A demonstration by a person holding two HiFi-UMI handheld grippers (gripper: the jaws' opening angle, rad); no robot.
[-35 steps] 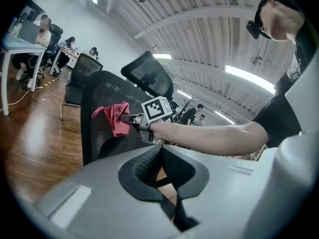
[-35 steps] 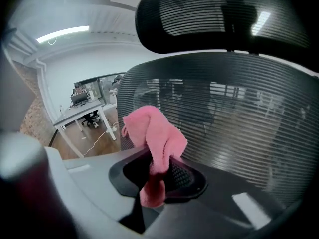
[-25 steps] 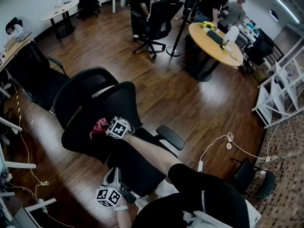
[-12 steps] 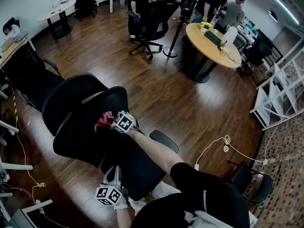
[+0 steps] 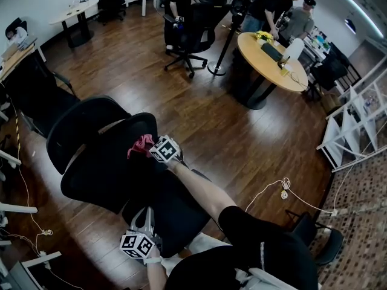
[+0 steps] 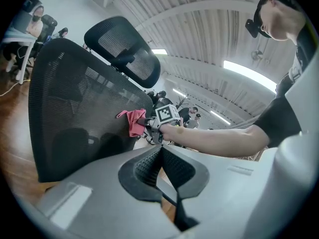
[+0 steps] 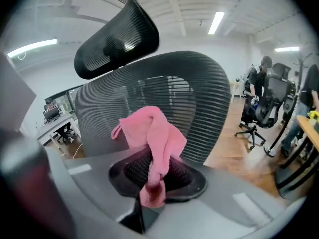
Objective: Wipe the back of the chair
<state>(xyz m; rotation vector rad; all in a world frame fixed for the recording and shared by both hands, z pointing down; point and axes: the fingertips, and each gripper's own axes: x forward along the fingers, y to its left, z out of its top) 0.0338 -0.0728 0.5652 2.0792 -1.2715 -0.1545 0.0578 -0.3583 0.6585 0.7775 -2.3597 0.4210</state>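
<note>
A black mesh office chair shows its back [image 5: 109,168] and headrest [image 5: 78,128] below me. My right gripper [image 5: 151,148] is shut on a pink cloth [image 5: 143,144] and holds it against the upper right part of the mesh back. In the right gripper view the pink cloth [image 7: 152,138] hangs from the shut jaws before the chair back [image 7: 194,98], under the headrest [image 7: 117,39]. My left gripper [image 5: 145,221] is low by the seat, shut, with nothing seen between its jaws. From the left gripper view [image 6: 160,151] the cloth [image 6: 133,122] rests on the chair back [image 6: 70,118].
A round wooden table [image 5: 272,56] with people around it stands at the back right. Another black chair [image 5: 190,32] is behind, a dark chair [image 5: 36,95] at the left. A white cable [image 5: 281,189] lies on the wood floor. White shelving [image 5: 357,125] lines the right.
The right gripper and the cloth have slid up and to the right across the chair back. The chair has shifted left in the view. The left gripper has stayed low.
</note>
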